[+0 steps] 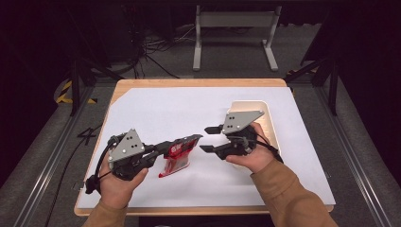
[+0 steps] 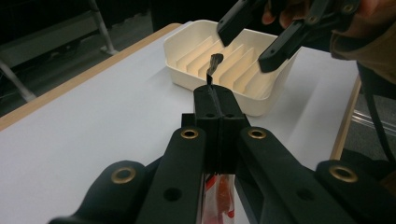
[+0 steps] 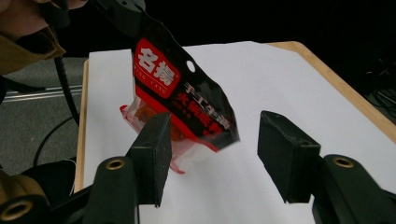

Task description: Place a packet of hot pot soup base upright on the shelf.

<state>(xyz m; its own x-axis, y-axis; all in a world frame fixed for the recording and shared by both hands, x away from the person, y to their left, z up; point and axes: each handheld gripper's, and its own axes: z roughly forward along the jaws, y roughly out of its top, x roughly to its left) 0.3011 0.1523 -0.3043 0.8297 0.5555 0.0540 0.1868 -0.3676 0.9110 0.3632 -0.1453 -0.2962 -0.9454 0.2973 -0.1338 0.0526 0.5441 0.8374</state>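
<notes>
Snack pouch (image 1: pixel 178 156), red and black with a clear lower part, sits left of centre in the high view, lifted at its upper edge and drooping toward the white sheet (image 1: pixel 156 113) that covers the table. In the right gripper view the pouch (image 3: pixel 182 100) hangs tilted in the upper left of the frame, its red label with white characters facing the camera, a small round hole near its top edge, and its transparent bottom just above the sheet (image 3: pixel 280 79). In the left gripper view a strip of the pouch's edge (image 2: pixel 215 63) sticks up past the jaw tips at centre, and a red and clear part shows low in the frame between the arms.

Left gripper (image 1: pixel 187 141) is clamped on the pouch's top edge; its jaws are pressed flat together with the film between them, as the left gripper view shows at centre (image 2: pixel 218 100). The left hand (image 1: pixel 116 182) holds it at the lower left of the high view.

Right gripper (image 1: pixel 213 138) lies just right of the pouch, held by the right hand (image 1: pixel 253 156), its jaws spread wide apart and holding nothing. In the right gripper view (image 3: pixel 210 156) the two black jaws stand apart at the bottom, with the pouch beyond the left one, apart from it.

Behind the right hand, at the right of centre in the high view, a cream tray (image 1: pixel 269 118) rests on the sheet. In the left gripper view the tray (image 2: pixel 187 51) lies at upper centre, divided by slanted ribs into slots. A wooden table edge (image 1: pixel 198 82) borders the sheet.
</notes>
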